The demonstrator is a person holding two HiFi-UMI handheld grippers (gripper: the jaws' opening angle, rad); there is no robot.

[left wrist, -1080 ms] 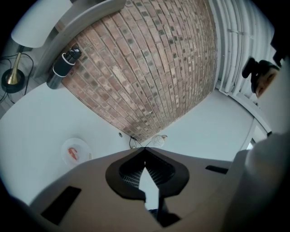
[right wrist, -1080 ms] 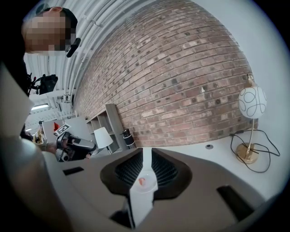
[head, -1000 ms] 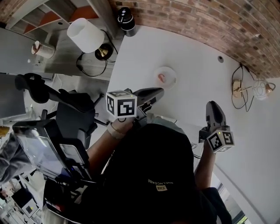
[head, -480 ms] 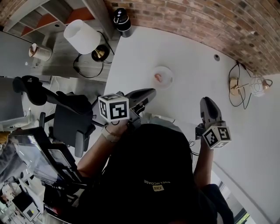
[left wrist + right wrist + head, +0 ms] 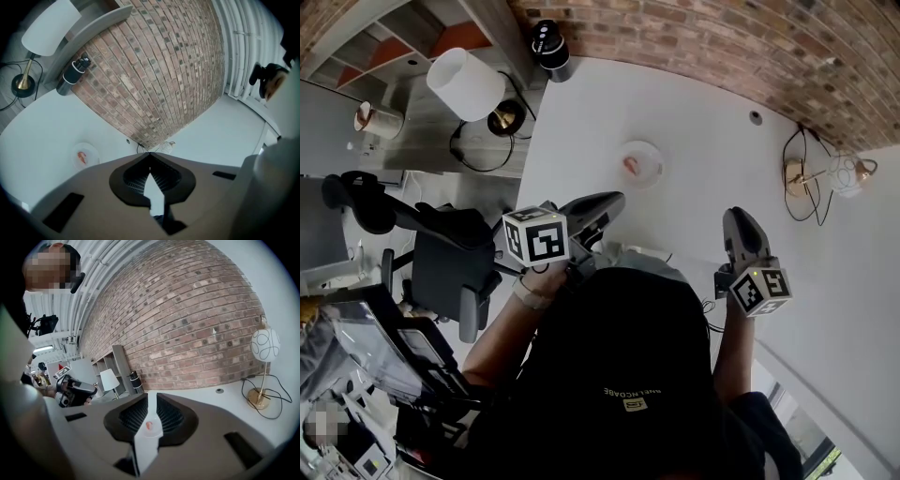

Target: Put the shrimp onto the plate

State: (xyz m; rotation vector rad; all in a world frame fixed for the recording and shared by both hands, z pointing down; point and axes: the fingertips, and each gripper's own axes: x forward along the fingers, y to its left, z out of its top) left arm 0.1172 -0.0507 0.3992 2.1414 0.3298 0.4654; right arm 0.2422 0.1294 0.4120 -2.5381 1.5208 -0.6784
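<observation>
A small white plate (image 5: 641, 165) sits on the white table (image 5: 694, 141), and the orange shrimp (image 5: 630, 166) lies on it. In the left gripper view the plate (image 5: 86, 156) and shrimp (image 5: 82, 157) show at the lower left. My left gripper (image 5: 614, 201) hovers short of the plate, its tips meeting, nothing in it. My right gripper (image 5: 738, 221) is held to the plate's right and nearer me. In its own view the jaws (image 5: 148, 397) stand a narrow slit apart and hold nothing.
A brick wall (image 5: 722, 47) runs along the table's far edge. A globe lamp with a brass base (image 5: 825, 173) and its cable stand at the right, a dark cylinder (image 5: 546, 41) at the far left corner. A floor lamp (image 5: 469, 84) and an office chair (image 5: 441, 253) stand left of the table.
The head view has drifted, so everything sits a little further left. Both grippers keep about the same place relative to the plate, and the shrimp stays on it.
</observation>
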